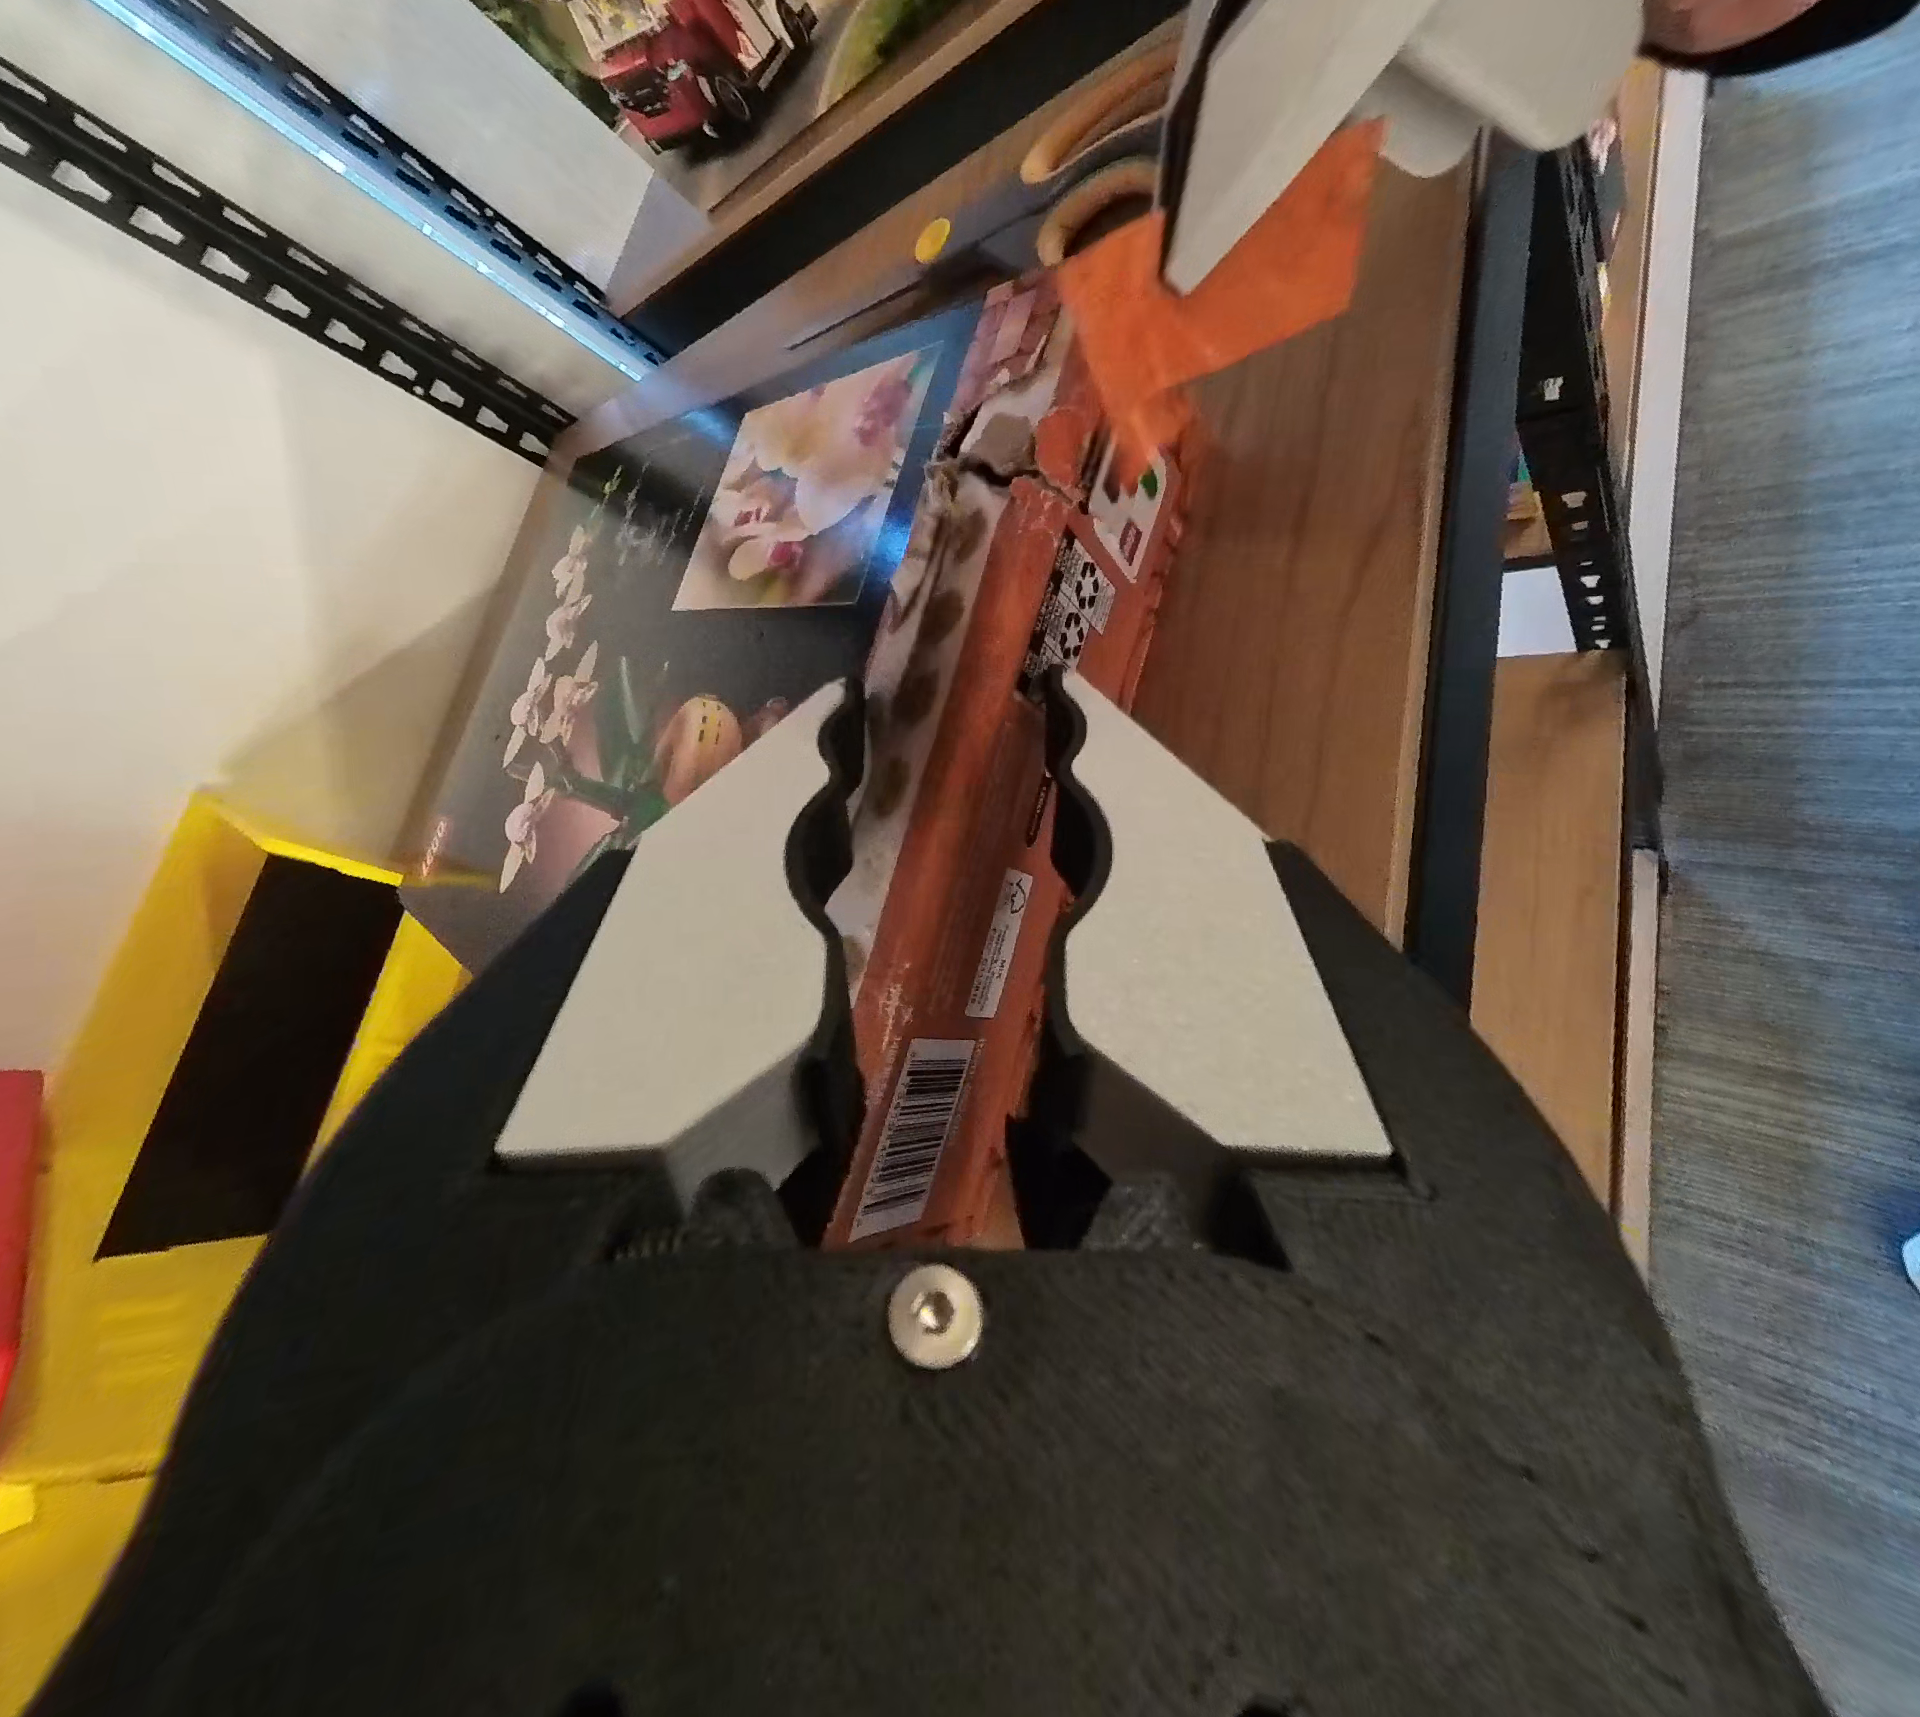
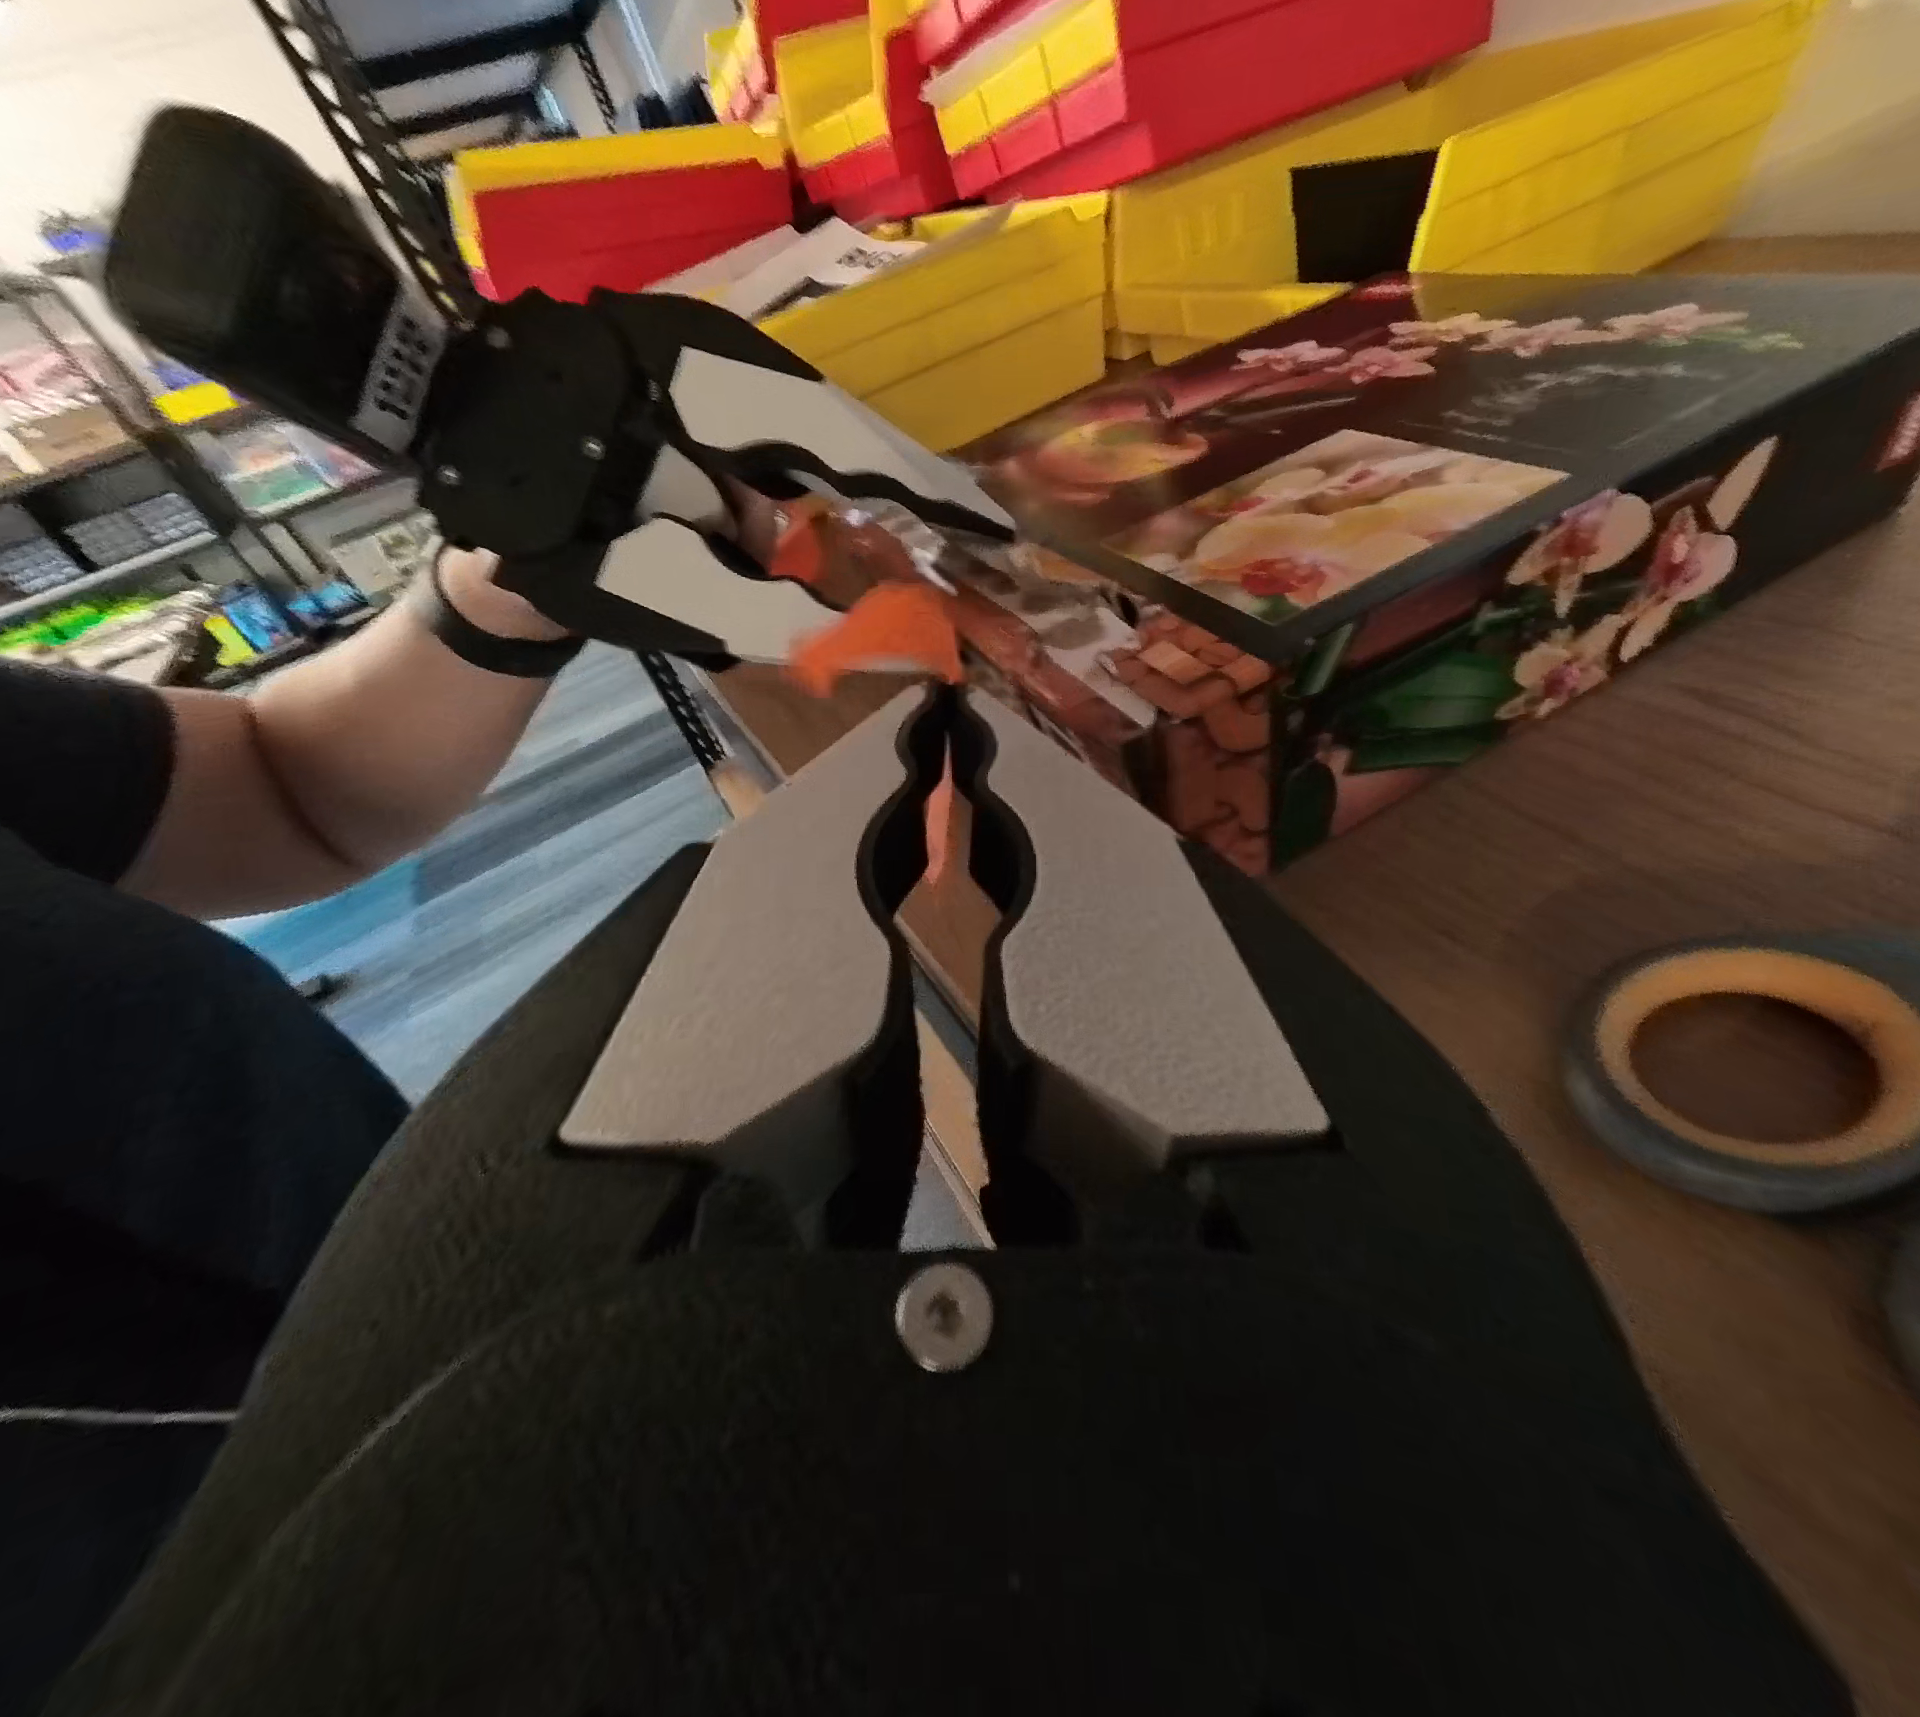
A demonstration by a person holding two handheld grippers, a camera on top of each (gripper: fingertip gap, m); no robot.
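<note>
left claw (image 1: 956, 732) clenched across the torn orange end flap of the flower-print box (image 1: 727, 545), which lies flat on the wooden surface (image 1: 1288, 524). right claw (image 2: 948, 711) pinches a strip of orange tape (image 2: 883, 628), seemingly stuck to that flap. tape roll (image 2: 1756, 1065) lies nearby; yellow bins (image 2: 1558, 140) behind.

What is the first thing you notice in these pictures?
The flower-picture box lying on the wooden table, with the left gripper clamped on its torn end flap. Right beside it, the right gripper pinches a strip of orange tape stuck there. Behind, red and yellow bins pile against the wall.
</note>
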